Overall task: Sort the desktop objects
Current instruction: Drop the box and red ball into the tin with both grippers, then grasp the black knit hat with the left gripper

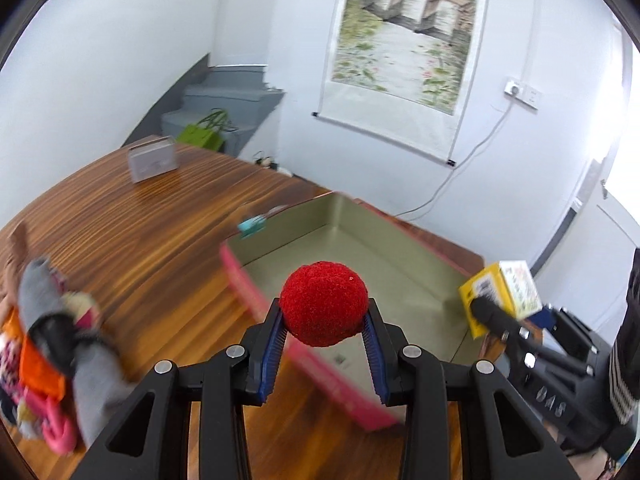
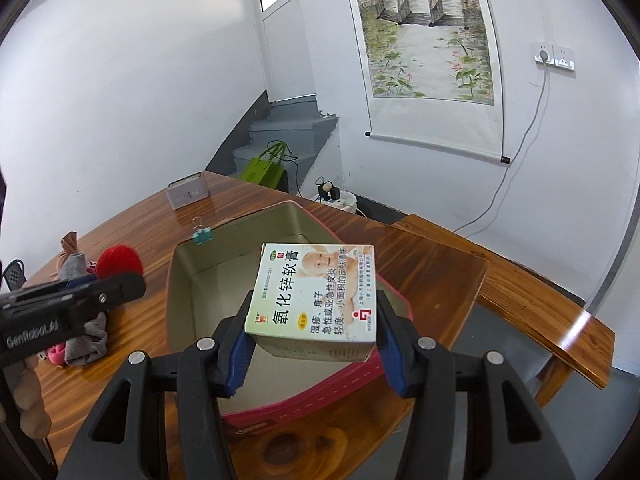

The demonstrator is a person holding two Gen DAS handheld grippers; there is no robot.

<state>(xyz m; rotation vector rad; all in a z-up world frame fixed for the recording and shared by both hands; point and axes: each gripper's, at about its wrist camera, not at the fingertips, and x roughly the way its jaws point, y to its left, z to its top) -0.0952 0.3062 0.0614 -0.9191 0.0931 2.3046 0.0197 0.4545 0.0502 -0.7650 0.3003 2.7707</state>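
- red fuzzy ball clamped in left gripper, lower centre, above pink rim of box.
- right gripper pinches flat ointment carton over box's empty olive interior.

Wooden table: pink tin, binder clip, perhaps socks
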